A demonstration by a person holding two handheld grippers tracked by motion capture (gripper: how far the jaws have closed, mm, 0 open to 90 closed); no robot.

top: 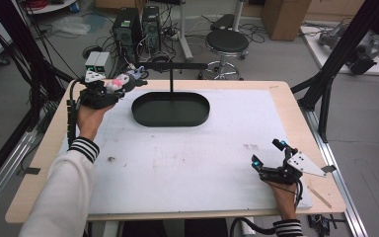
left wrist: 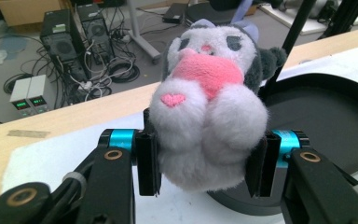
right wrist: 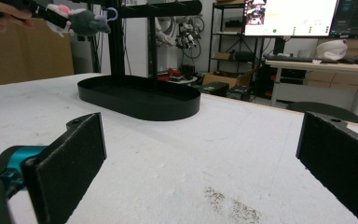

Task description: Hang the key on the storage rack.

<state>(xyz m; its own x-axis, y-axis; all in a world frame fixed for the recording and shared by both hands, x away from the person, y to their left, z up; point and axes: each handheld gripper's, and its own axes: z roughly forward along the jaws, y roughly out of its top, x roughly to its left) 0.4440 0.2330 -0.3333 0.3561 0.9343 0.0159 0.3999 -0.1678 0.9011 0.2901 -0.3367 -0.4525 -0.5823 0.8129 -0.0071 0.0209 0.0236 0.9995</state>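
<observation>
Left hand-held gripper [left wrist: 205,158]: pinching plush toy [left wrist: 209,116] by its body, loop free for hanging | toy: aloft beside the rack's [top: 171,79] bar, near tray [top: 170,109] | right hand-held gripper [top: 269,159]: spread, idle on worktop [top: 177,163]

Two hand-held grippers and a person's forearms. The left gripper [top: 109,88], at the upper left of the high view, is a black body topped with a small grey three-cornered plate, and a black cable loops down from it toward the wrist. The sleeve [top: 64,190] behind it is white with a black-and-white striped cuff. In the left gripper view, its black jaws carry bright blue metal collars, brass-coloured pivot screws and ribbed black pads. The right gripper [top: 268,154], at the lower right, is black with blue accents, a larger grey three-cornered plate and a trailing black cable; its striped cuff [top: 288,227] shows at the bottom edge. Its pads are flat, black and foam-like.
</observation>
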